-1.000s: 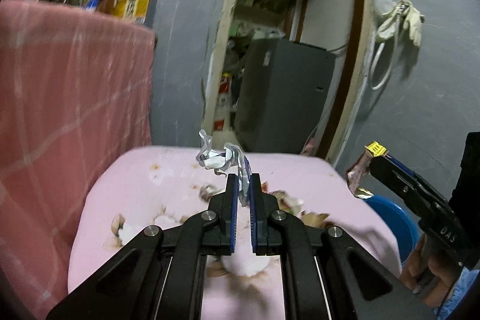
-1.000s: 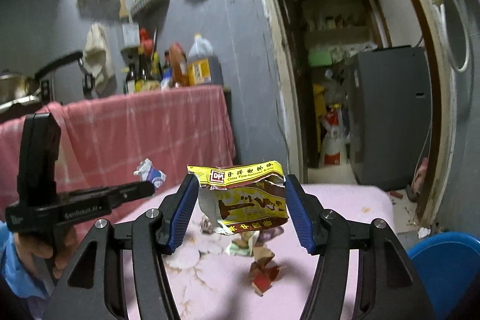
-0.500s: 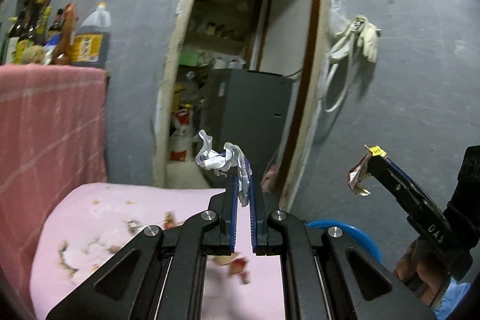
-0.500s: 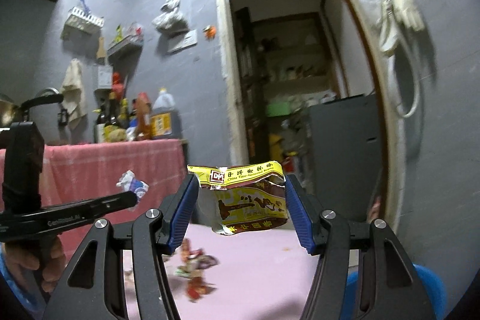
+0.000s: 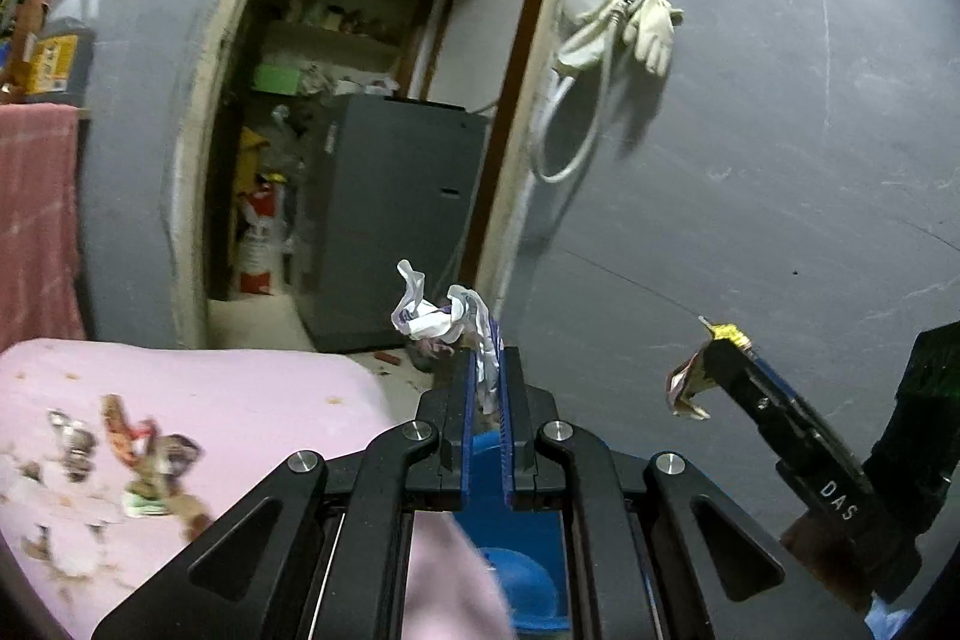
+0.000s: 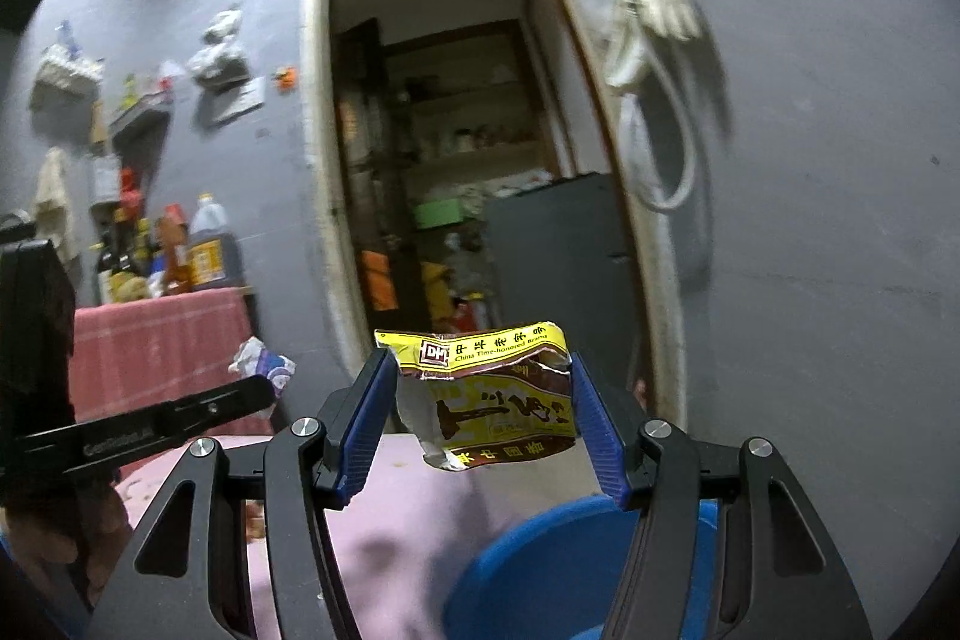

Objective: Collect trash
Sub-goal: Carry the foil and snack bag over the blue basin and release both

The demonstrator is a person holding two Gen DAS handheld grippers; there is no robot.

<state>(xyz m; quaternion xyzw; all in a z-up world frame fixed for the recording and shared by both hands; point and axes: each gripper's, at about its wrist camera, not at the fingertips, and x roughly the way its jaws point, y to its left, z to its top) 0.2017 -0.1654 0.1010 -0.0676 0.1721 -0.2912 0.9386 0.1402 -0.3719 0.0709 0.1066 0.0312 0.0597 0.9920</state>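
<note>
My left gripper (image 5: 486, 370) is shut on a crumpled white and purple wrapper (image 5: 441, 319), held up in the air past the pink table's right edge. My right gripper (image 6: 483, 382) is shut on a yellow and brown snack packet (image 6: 492, 391) that spans the gap between its blue pads. A blue bin (image 6: 558, 556) lies low, just below and ahead of the right gripper; its rim (image 5: 516, 568) shows between the left gripper's arms. In the left wrist view the right gripper (image 5: 711, 358) with its packet (image 5: 690, 388) hangs at the right. Seen from the right wrist, the left gripper (image 6: 264, 388) carries its wrapper (image 6: 261, 361).
A pink-covered table (image 5: 240, 400) at the left holds several scraps of trash (image 5: 138, 454). Ahead a doorway opens on a dark grey cabinet (image 5: 396, 220). Gloves and a hose (image 5: 624, 28) hang on the grey wall. Bottles (image 6: 174, 250) stand on a red-clothed counter (image 6: 156, 346).
Both grippers have swung to the right, away from the pink table and towards the blue bin and the wall. Each still holds its piece of trash.
</note>
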